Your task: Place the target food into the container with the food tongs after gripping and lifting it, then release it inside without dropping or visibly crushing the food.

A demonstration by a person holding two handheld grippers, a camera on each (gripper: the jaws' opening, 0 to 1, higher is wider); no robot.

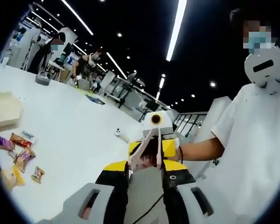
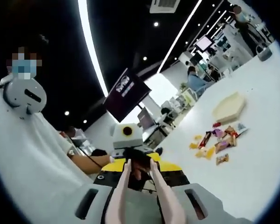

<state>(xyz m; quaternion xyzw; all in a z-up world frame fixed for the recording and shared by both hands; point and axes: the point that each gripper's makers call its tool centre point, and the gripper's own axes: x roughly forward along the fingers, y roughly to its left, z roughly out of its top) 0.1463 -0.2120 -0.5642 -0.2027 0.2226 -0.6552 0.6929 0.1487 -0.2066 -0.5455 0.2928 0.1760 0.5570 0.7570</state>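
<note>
My right gripper (image 2: 142, 173) is shut on the pale pink food tongs (image 2: 125, 191), whose two arms run forward between its jaws. In the left gripper view that right gripper (image 1: 151, 148) faces me at close range, with the tongs (image 1: 157, 148) hanging from it. My left gripper (image 1: 146, 168) is open, its yellow-tipped jaws standing either side of the tong tips. The tongs hold no food. Wrapped snacks (image 1: 22, 157) lie scattered on the white table (image 1: 79, 130), with a beige container (image 1: 4, 109) beyond them. The right gripper view has the snacks (image 2: 218, 141) and the container (image 2: 229, 107) far off to the right.
A person in a white shirt (image 1: 252, 154) stands close on the right, holding the grippers. More people sit at desks (image 1: 86, 65) past the table's far edge. A dark hanging screen (image 2: 126, 93) is behind. A small white object (image 1: 117, 132) lies mid-table.
</note>
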